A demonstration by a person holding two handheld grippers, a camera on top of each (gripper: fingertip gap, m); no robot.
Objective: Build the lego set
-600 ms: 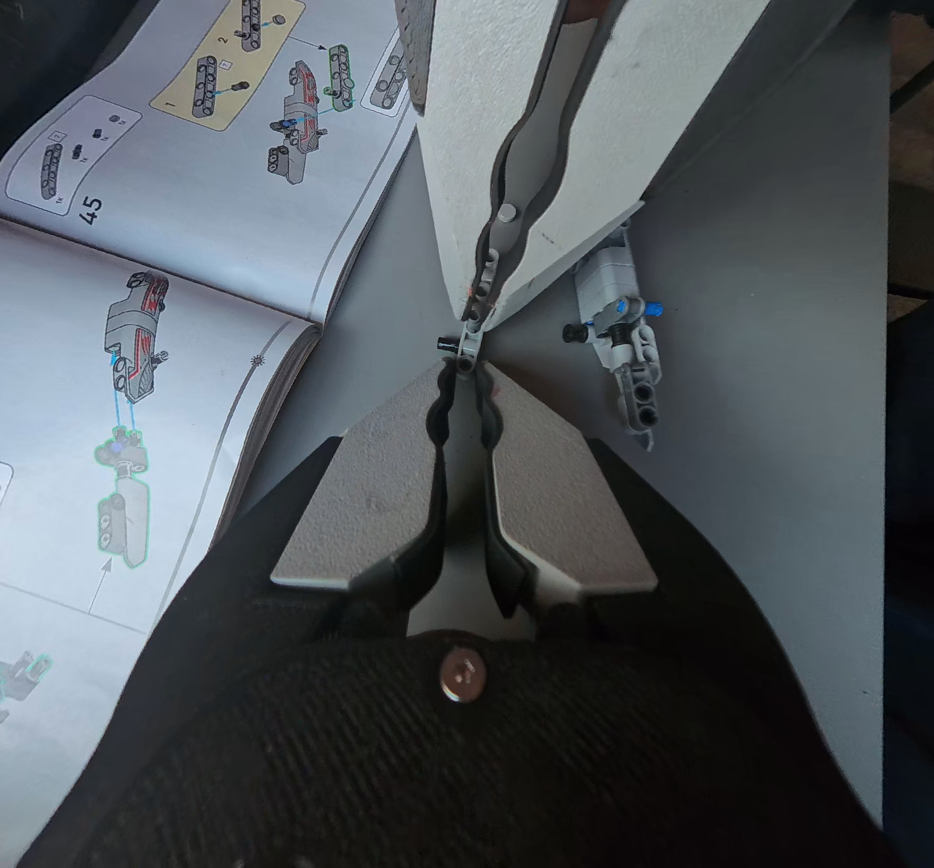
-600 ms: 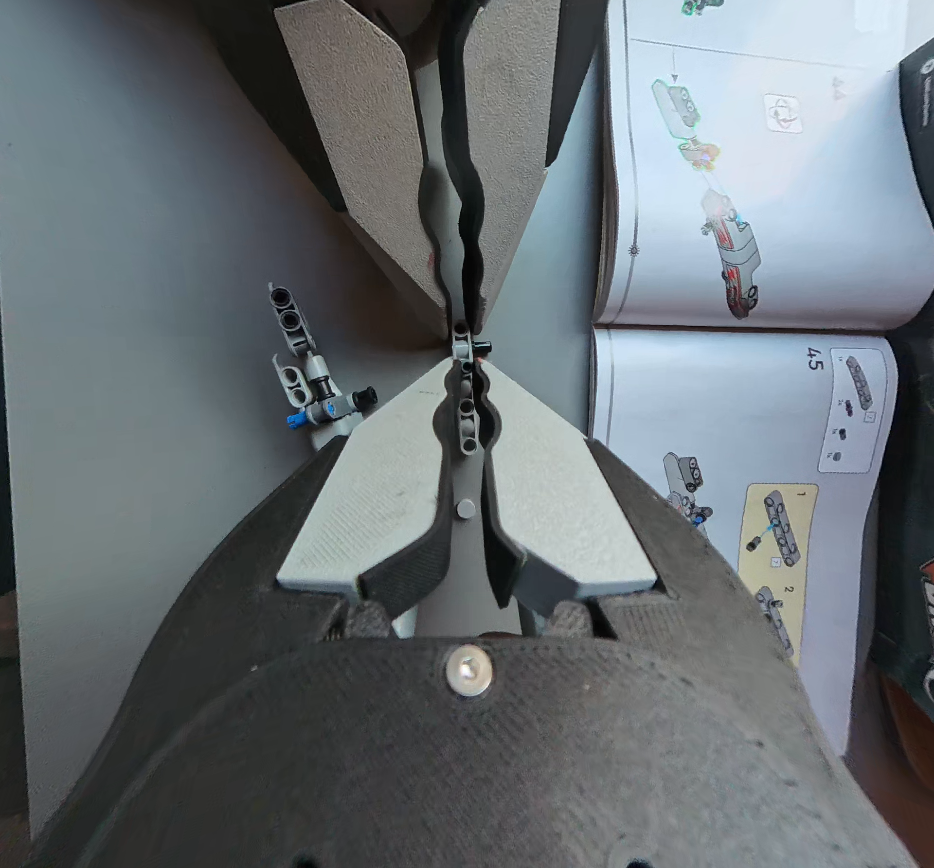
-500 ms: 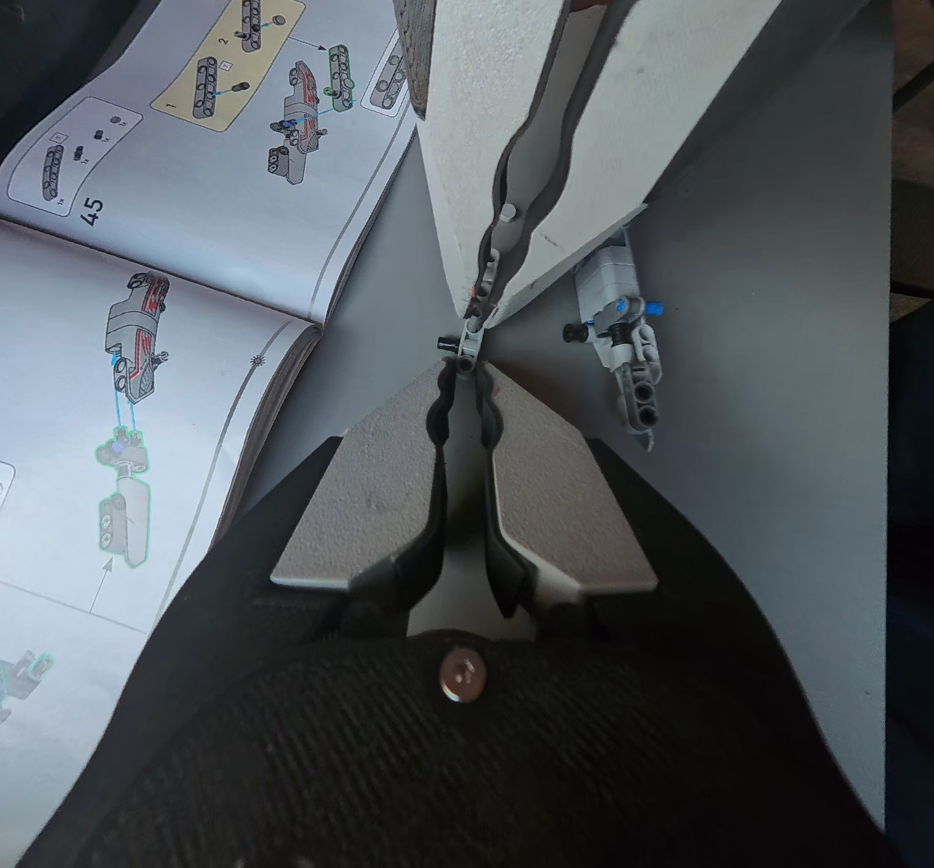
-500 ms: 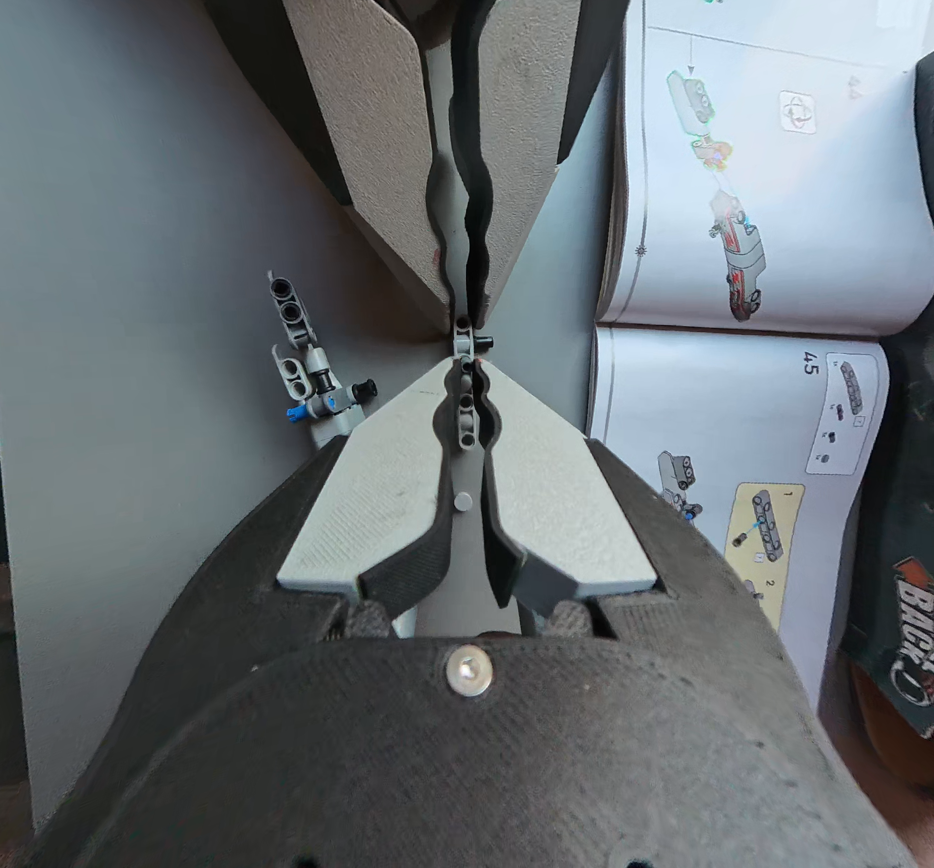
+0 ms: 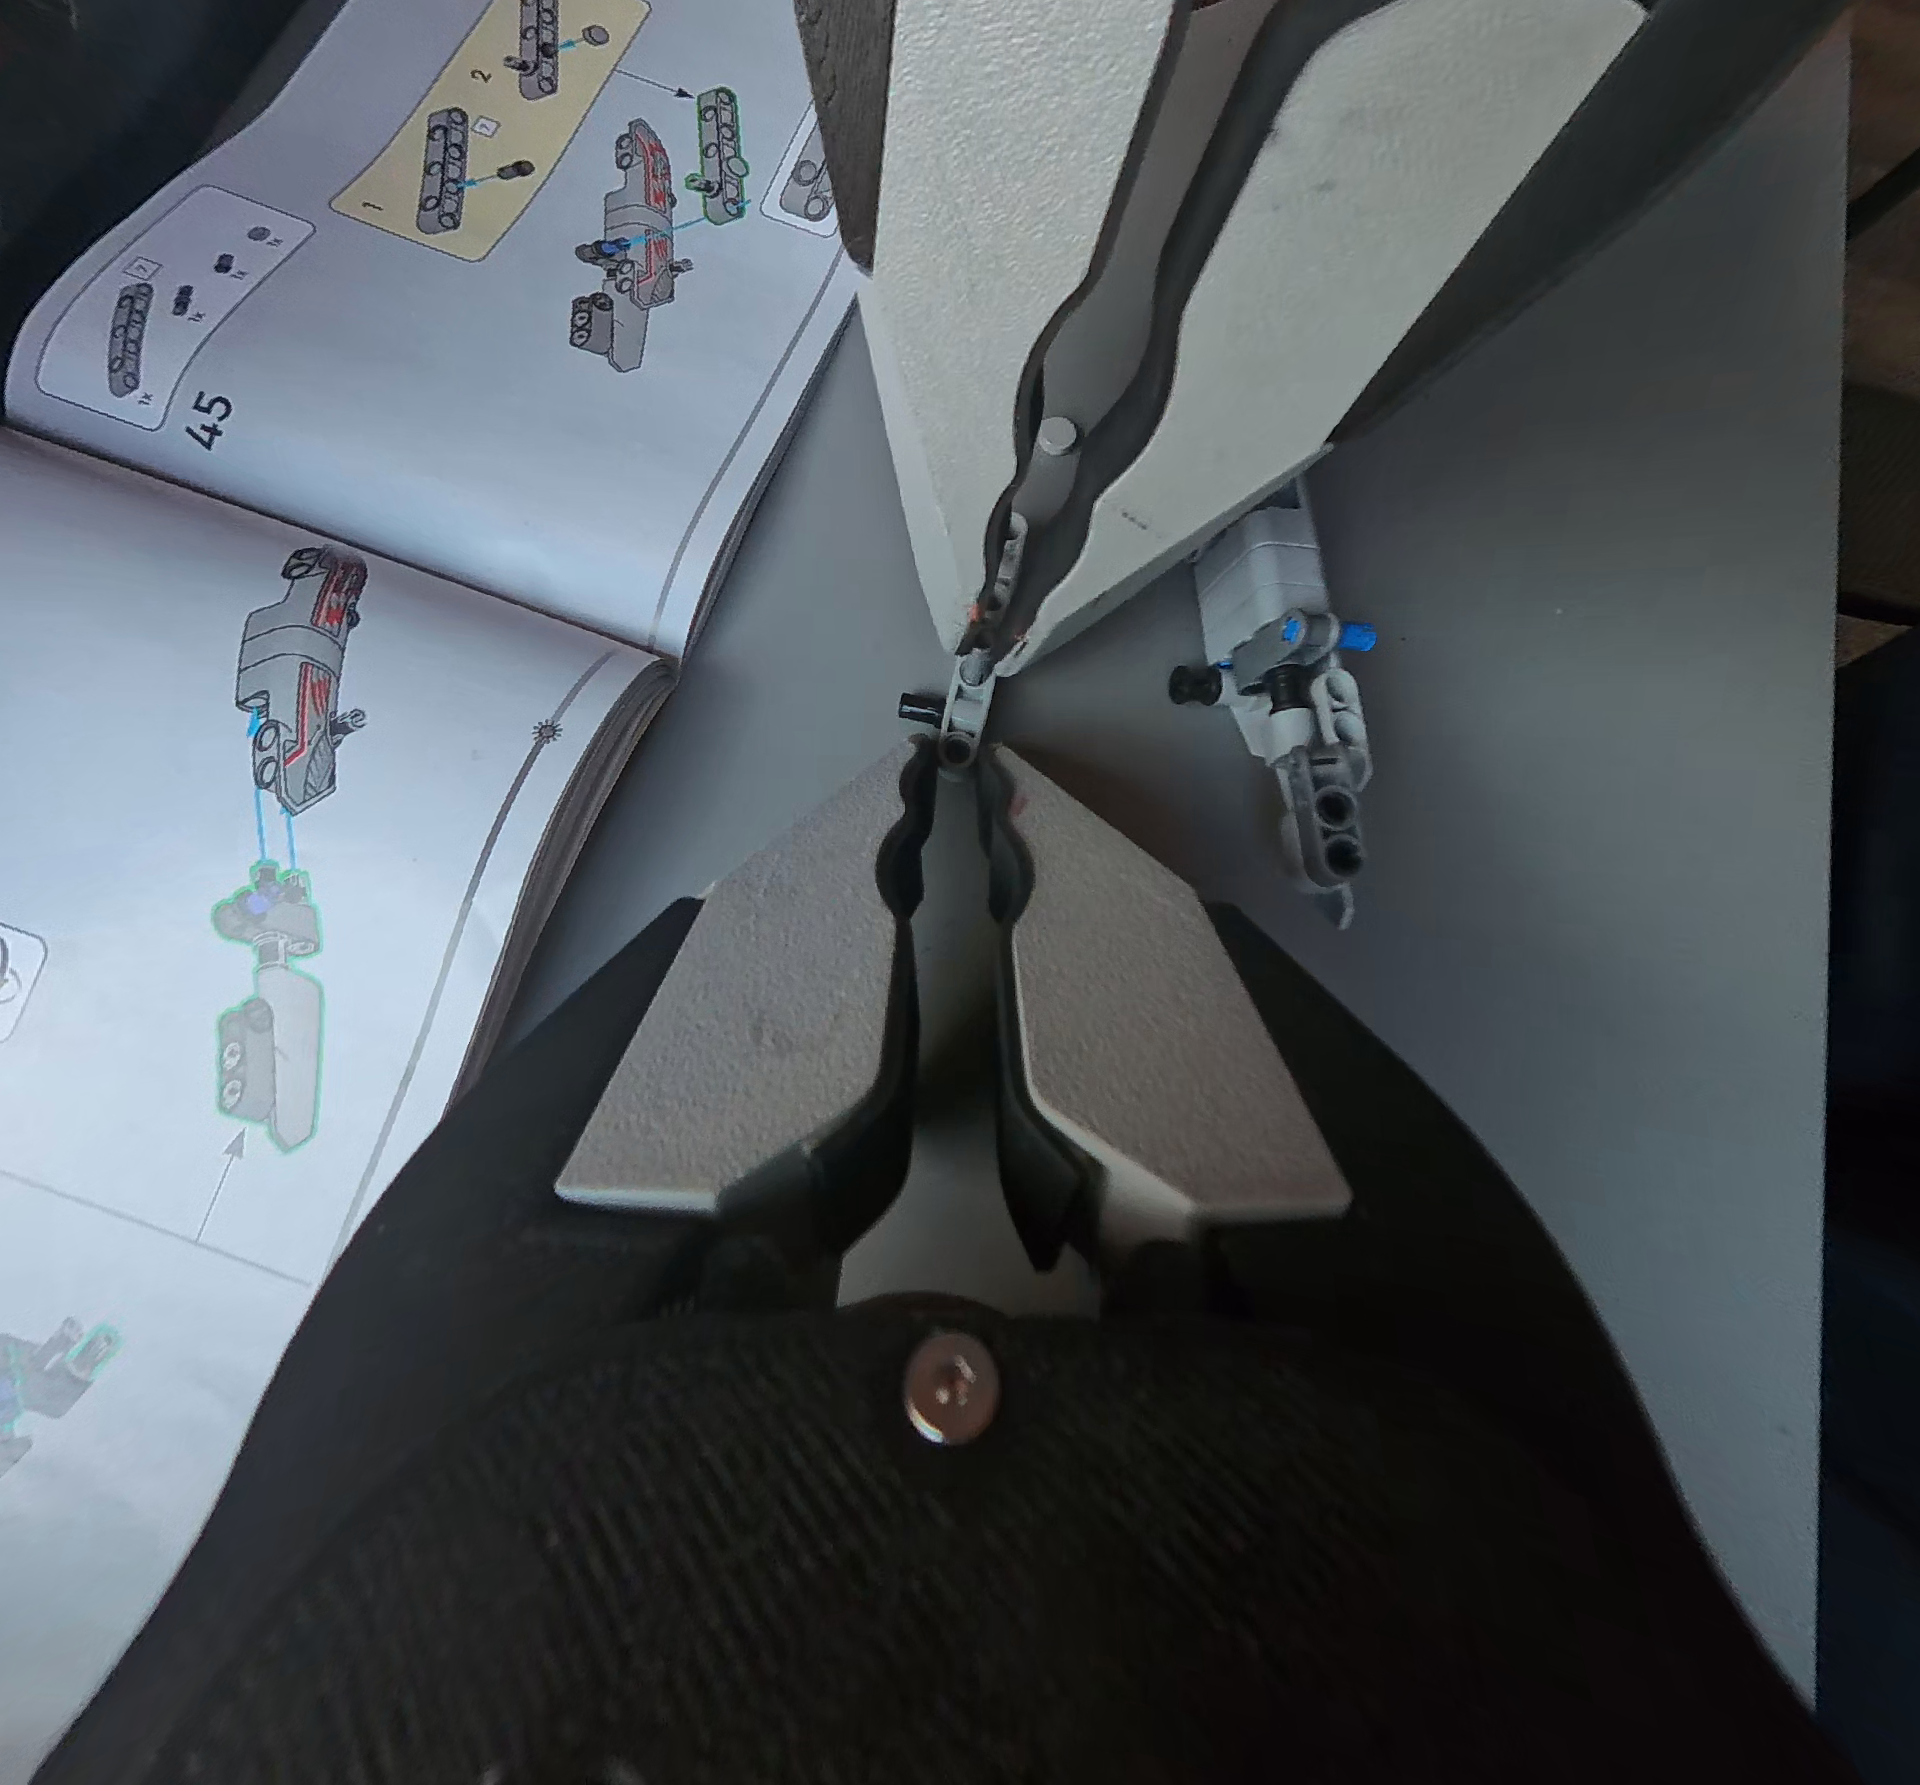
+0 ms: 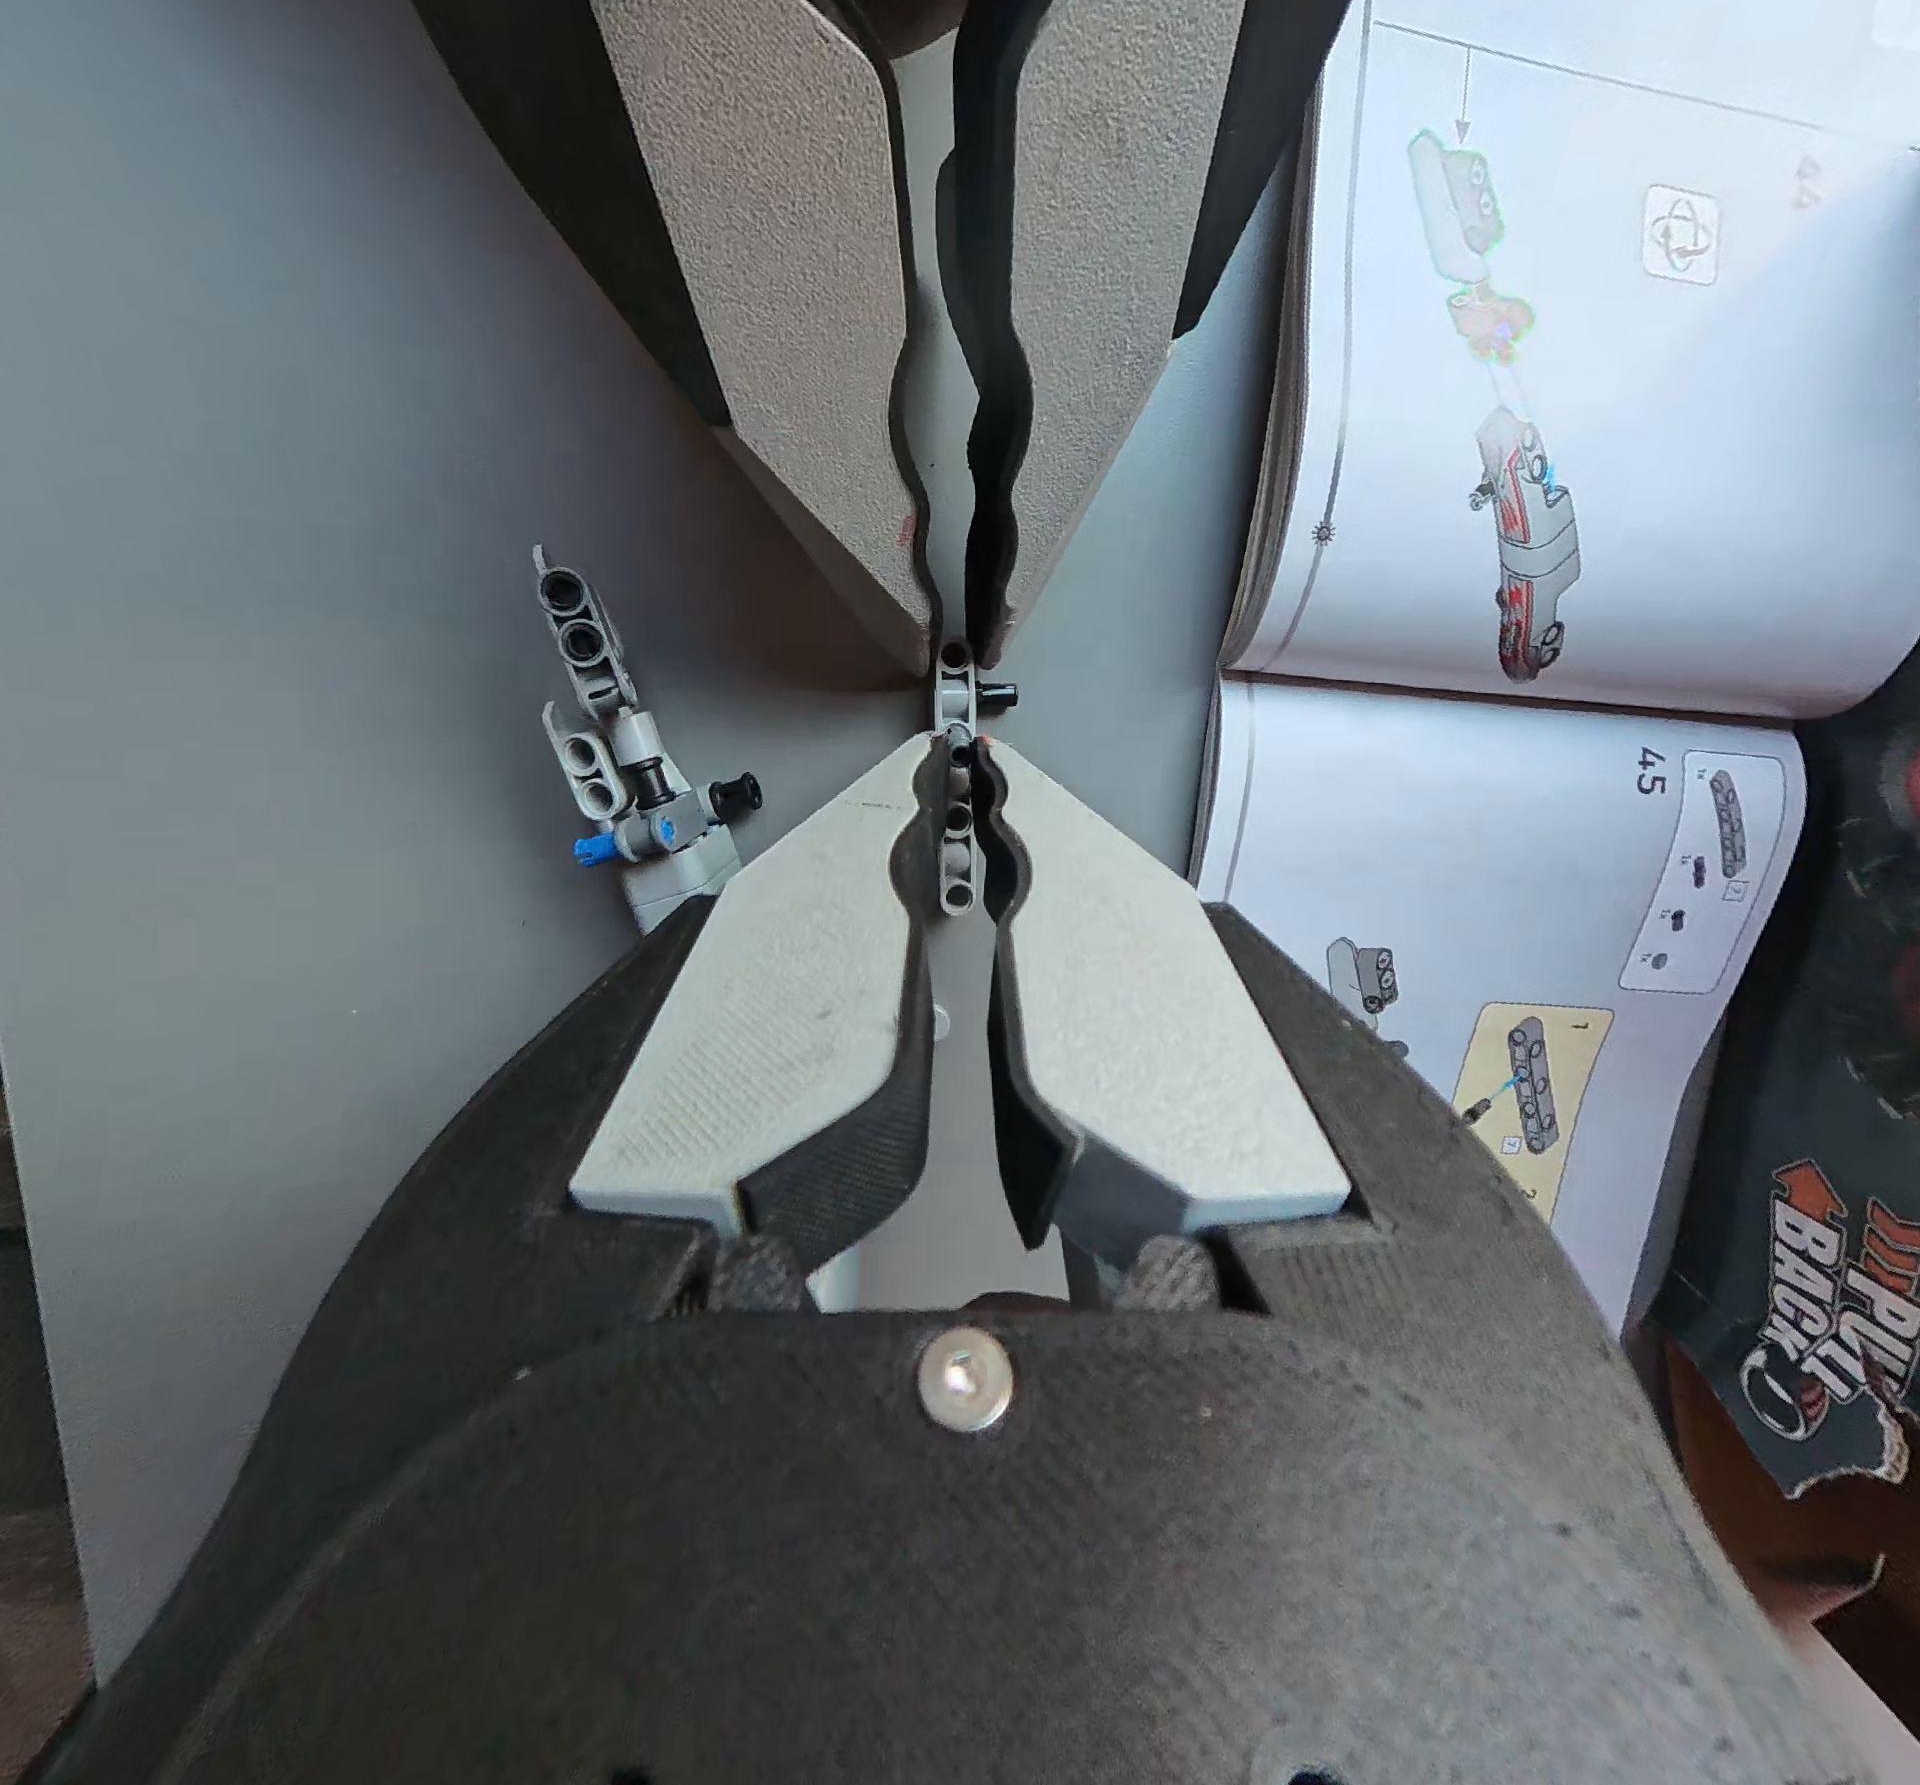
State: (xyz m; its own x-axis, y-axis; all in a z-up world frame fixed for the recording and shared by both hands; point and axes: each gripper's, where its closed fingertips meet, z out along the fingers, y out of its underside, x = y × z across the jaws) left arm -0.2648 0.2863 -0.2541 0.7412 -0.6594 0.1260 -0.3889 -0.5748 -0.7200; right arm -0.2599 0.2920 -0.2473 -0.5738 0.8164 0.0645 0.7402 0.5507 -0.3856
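The light grey lego beam [image 6: 957, 805] is thin and long, with a row of round holes along it, and a short black pin [image 6: 1000, 694] stands out sideways from the hole near its far end. In the right wrist view the beam lies in the centre of the frame, between the fingers of my right gripper [image 6: 956, 769], which is closed on it — most of its length is inside the wavy black pads, and only the end with the pin comes out past the tips. My left gripper [image 5: 956, 774] meets it from the opposite side. In the left wrist view its tips sit right at the free end of the beam [image 5: 966, 707], just below the pin [image 5: 920, 707], with only a narrow gap between the fingers; I cannot tell if they really clamp the beam.

A small grey sub-assembly [image 5: 1283, 696] with blue and black pins lies on the grey table [image 5: 1610, 904], at the centre right of the left wrist view and apart from both grippers. The open instruction booklet [image 5: 312, 592] fills the left side of that frame — in the right wrist view the booklet [image 6: 1558, 592] is on the right side.
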